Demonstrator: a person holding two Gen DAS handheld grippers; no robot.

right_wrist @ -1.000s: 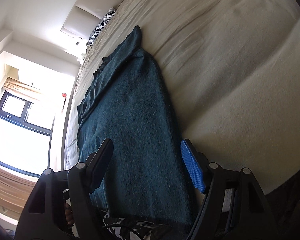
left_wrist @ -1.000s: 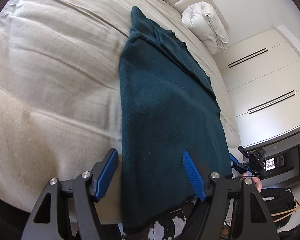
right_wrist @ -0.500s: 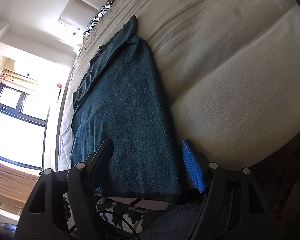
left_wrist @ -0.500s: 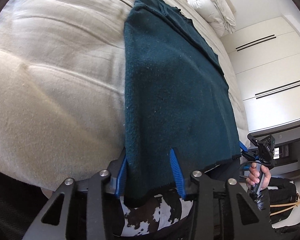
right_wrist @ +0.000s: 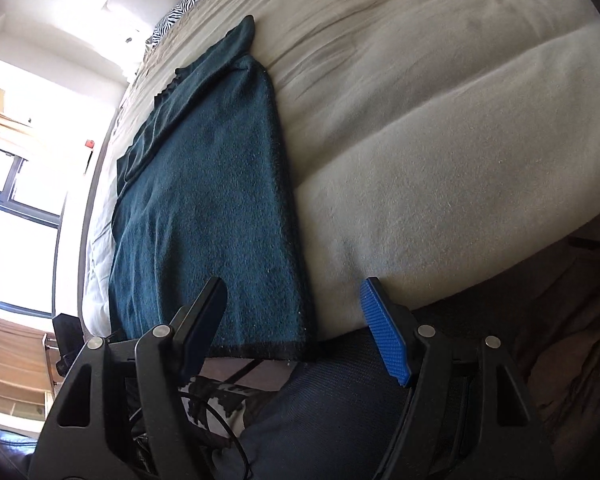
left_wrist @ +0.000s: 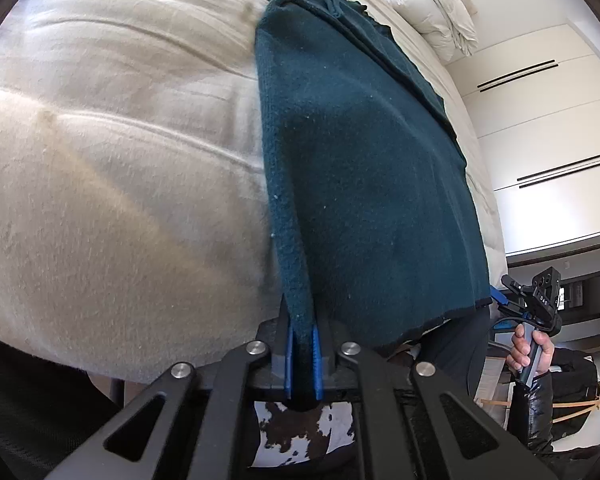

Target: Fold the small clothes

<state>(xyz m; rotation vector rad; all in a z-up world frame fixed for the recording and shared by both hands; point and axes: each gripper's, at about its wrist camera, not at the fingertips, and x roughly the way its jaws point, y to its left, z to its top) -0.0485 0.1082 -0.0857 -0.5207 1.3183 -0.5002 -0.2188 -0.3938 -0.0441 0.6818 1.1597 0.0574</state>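
Note:
A dark teal knit garment (left_wrist: 364, 152) lies lengthwise on a beige bed, its hem hanging at the near edge; it also shows in the right wrist view (right_wrist: 208, 208). My left gripper (left_wrist: 302, 360) is shut on the garment's near left hem corner, with fabric pinched between the blue pads. My right gripper (right_wrist: 296, 332) is open, its jaws either side of the near right hem corner, not touching it. The right gripper also shows in the left wrist view (left_wrist: 512, 296), held in a hand by the hem's far corner.
The beige bed (left_wrist: 112, 184) spreads wide on both sides of the garment. A rolled white duvet (left_wrist: 428, 8) and a zebra pillow (right_wrist: 184, 8) lie at the head end. White wardrobe doors (left_wrist: 548, 128) stand beyond the bed. A cowhide rug (left_wrist: 300, 428) lies below.
My left gripper moved in on the hem corner and closed on it. My right gripper moved down toward the right hem corner and stayed open.

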